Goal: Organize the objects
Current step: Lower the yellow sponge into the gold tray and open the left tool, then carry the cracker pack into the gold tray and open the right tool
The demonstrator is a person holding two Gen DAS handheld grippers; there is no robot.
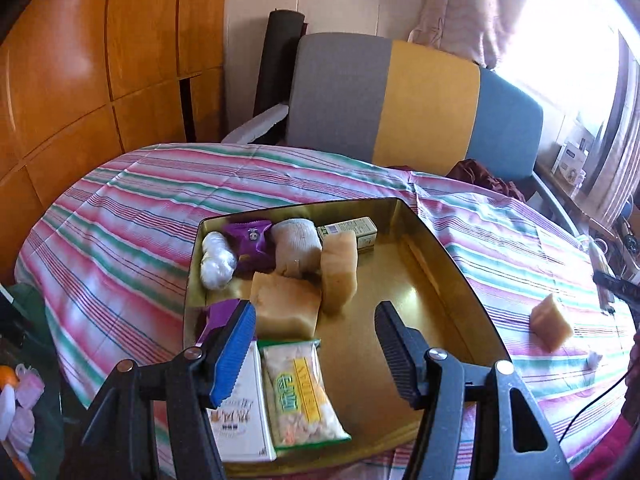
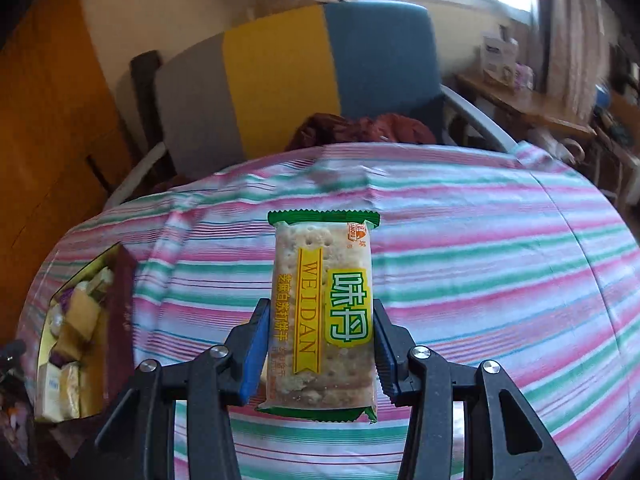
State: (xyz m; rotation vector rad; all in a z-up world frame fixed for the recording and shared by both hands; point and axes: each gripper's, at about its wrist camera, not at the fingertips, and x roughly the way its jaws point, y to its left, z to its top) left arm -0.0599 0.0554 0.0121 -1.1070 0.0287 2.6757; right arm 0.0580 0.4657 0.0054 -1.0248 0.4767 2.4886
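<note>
A gold tin tray (image 1: pixel 452 268) sits on the striped tablecloth and holds tan sponge blocks (image 1: pixel 286 306), a purple packet (image 1: pixel 252 246), a white wrapped bundle (image 1: pixel 216 260), a small green box (image 1: pixel 352 230), a white box (image 1: pixel 240 416) and a cracker packet (image 1: pixel 298 392). My left gripper (image 1: pixel 316 344) is open and empty, low over the tray's near half. My right gripper (image 2: pixel 320 348) is shut on a green and yellow cracker packet (image 2: pixel 324 304), held above the cloth. The tray also shows at the left of the right wrist view (image 2: pixel 120 280).
A loose tan sponge block (image 1: pixel 550 322) lies on the cloth right of the tray, beside a dark tool. A grey, yellow and blue chair (image 1: pixel 404 100) stands behind the table. Wooden cabinets (image 1: pixel 80 80) are on the left, a cluttered shelf (image 2: pixel 520 96) on the right.
</note>
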